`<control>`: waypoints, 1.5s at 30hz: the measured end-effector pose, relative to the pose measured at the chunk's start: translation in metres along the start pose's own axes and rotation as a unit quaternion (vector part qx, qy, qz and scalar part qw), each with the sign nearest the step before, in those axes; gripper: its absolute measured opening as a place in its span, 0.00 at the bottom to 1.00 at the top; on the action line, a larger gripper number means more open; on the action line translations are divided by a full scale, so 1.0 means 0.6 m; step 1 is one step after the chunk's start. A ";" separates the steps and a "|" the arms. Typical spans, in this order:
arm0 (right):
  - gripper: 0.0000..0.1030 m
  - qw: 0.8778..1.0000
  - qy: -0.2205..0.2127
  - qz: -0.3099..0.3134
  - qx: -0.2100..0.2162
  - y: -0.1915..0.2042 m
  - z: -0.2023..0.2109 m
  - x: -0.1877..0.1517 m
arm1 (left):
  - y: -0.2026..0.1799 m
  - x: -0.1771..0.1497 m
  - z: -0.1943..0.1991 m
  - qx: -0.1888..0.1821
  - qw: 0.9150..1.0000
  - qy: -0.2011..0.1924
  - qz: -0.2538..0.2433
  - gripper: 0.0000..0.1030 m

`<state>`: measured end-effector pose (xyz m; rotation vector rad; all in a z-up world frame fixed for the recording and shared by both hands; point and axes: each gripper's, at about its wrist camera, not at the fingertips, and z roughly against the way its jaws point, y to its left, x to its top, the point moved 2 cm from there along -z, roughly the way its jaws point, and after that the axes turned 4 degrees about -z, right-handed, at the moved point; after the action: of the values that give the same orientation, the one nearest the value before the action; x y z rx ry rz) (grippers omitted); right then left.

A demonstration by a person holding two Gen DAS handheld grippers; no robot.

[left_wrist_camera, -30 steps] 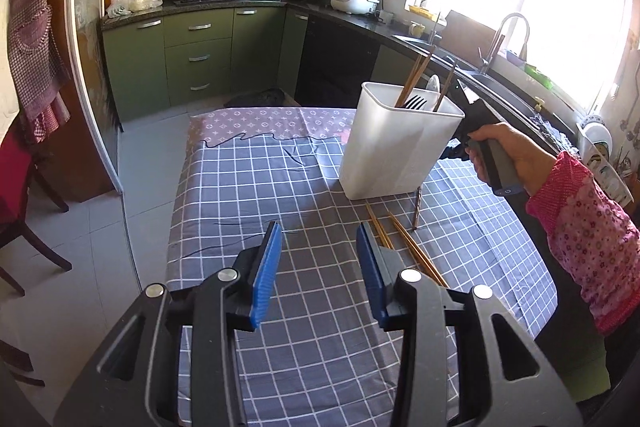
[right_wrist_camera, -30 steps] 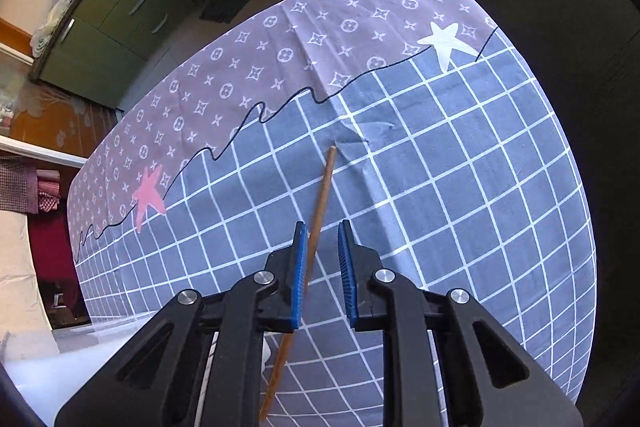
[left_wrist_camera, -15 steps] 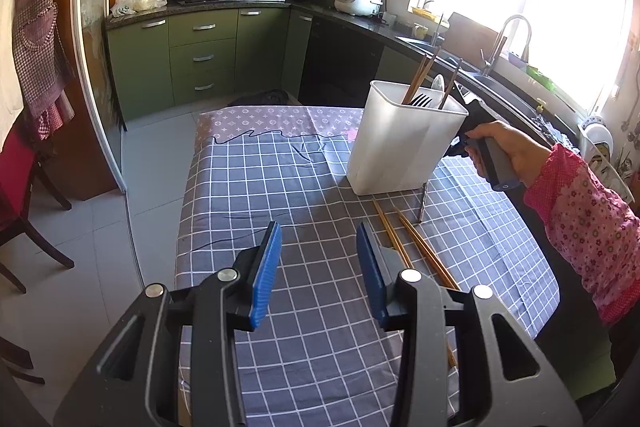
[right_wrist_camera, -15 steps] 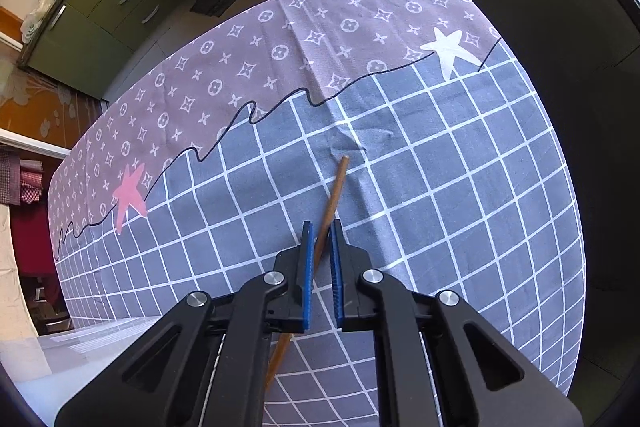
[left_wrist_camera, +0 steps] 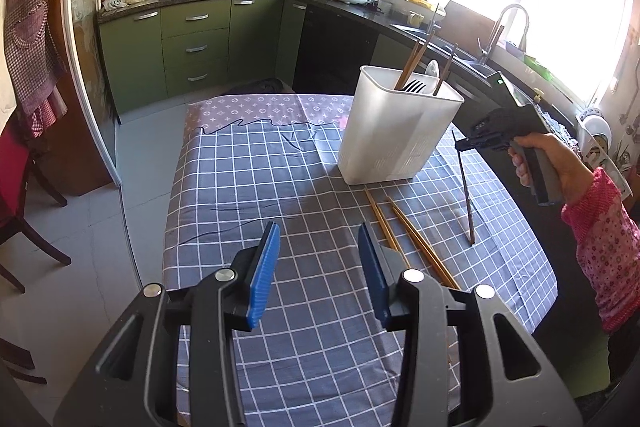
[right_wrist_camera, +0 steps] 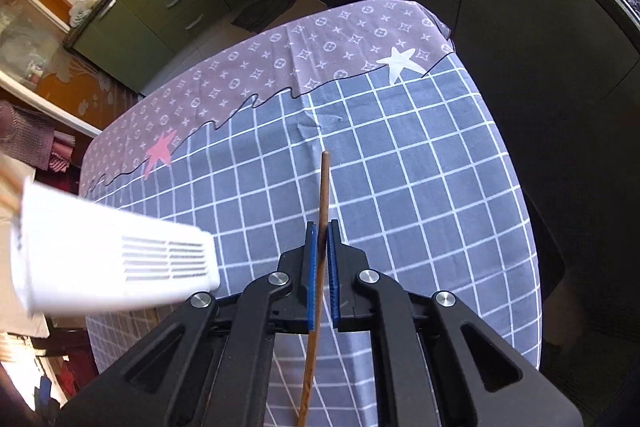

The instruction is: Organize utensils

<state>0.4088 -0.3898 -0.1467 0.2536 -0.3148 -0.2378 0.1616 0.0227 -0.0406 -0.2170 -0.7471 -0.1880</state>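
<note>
— While my right gripper (right_wrist_camera: 322, 227) clamps one chopstick (right_wrist_camera: 323, 183) above the tablecloth (right_wrist_camera: 420, 167), where is the holder?
— White utensil holder (left_wrist_camera: 396, 139) stands just beside it; my left gripper (left_wrist_camera: 318, 241) hangs parted, empty, two chopsticks (left_wrist_camera: 404, 231) lying ahead.

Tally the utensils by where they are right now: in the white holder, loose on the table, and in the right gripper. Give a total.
In the white holder: 5 (3 chopsticks, 1 fork, 1 pale spoon)
Loose on the tablecloth: 2 chopsticks
Pinched in the right gripper: 1 chopstick
Total: 8 utensils
</note>
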 end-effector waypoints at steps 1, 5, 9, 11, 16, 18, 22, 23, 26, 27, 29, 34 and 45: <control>0.06 1.000 -0.015 0.010 0.008 -0.001 0.022 -0.013 | -0.005 0.001 -0.002 -0.001 1.000 0.001 -0.003 0.38; 0.06 0.994 -0.081 0.048 0.048 -0.004 0.118 -0.078 | -0.025 0.004 -0.006 -0.003 1.000 0.004 -0.012 0.39; 0.06 0.985 -0.133 0.073 0.081 -0.009 0.186 -0.141 | -0.042 0.003 -0.010 -0.001 1.000 0.010 -0.018 0.39; 0.06 0.981 -0.148 0.080 0.099 -0.012 0.207 -0.165 | -0.051 0.002 -0.010 0.001 1.000 0.013 -0.022 0.39; 0.06 0.972 -0.178 0.094 0.124 -0.018 0.244 -0.210 | -0.067 0.003 -0.005 0.006 0.999 0.017 -0.030 0.40; 0.06 0.968 -0.191 0.098 0.131 -0.019 0.261 -0.223 | -0.072 0.006 -0.002 0.009 0.999 0.015 -0.032 0.41; 0.06 0.961 -0.211 0.109 0.140 -0.021 0.286 -0.237 | -0.087 0.009 -0.001 0.013 0.999 0.015 -0.040 0.42; 0.06 0.960 -0.216 0.112 0.141 -0.020 0.292 -0.239 | -0.090 0.009 -0.002 0.013 0.999 0.016 -0.043 0.42; 0.06 0.956 -0.226 0.120 0.143 -0.017 0.307 -0.239 | -0.100 0.012 -0.005 0.013 0.999 0.019 -0.049 0.42; 0.06 0.955 -0.228 0.124 0.143 -0.016 0.311 -0.238 | -0.102 0.013 -0.007 0.012 0.998 0.020 -0.051 0.42; 0.06 0.954 -0.231 0.126 0.143 -0.013 0.319 -0.233 | -0.107 0.016 -0.010 0.011 0.998 0.021 -0.053 0.42; 0.01 0.954 -0.226 0.134 0.146 -0.004 0.329 -0.223 | -0.114 0.016 -0.016 0.010 0.998 0.025 -0.059 0.42; 0.04 0.967 -0.170 0.141 0.124 0.004 0.288 -0.195 | -0.119 0.011 -0.034 0.000 0.998 0.035 -0.059 0.42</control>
<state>0.2439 -0.3923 -0.0194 0.4128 -0.7176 0.0440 0.1620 -0.0520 -0.0416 -0.1652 -0.6900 -0.3058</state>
